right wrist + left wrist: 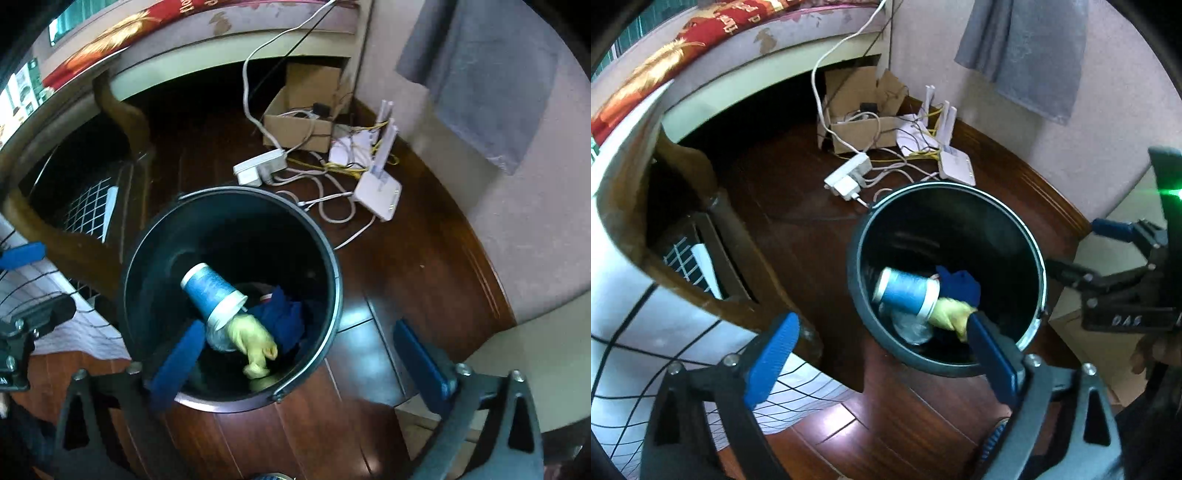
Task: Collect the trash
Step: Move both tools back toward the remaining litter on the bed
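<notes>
A black round bin point(857, 236) stands on the dark wood floor. Inside it lie a blue paper cup point(908, 291) on its side, a yellow glove point(951, 314), a dark blue cloth point(960, 284) and some clear plastic. My left gripper point(882, 322) hangs open over the bin's near left rim, nothing between its blue pads. In the right wrist view the same bin point(334, 258) holds the cup point(210, 288), glove point(253, 339) and cloth point(284, 314). My right gripper point(298, 328) is open over the bin's near right rim and holds nothing. Each gripper shows at the edge of the other's view.
Behind the bin lie a white power strip point(260, 168), a white router point(378, 195), tangled cables and an open cardboard box point(303, 122). A carved wooden furniture frame point(701, 295) with a white checked cloth stands at the left. A grey towel point(1027, 48) hangs on the wall.
</notes>
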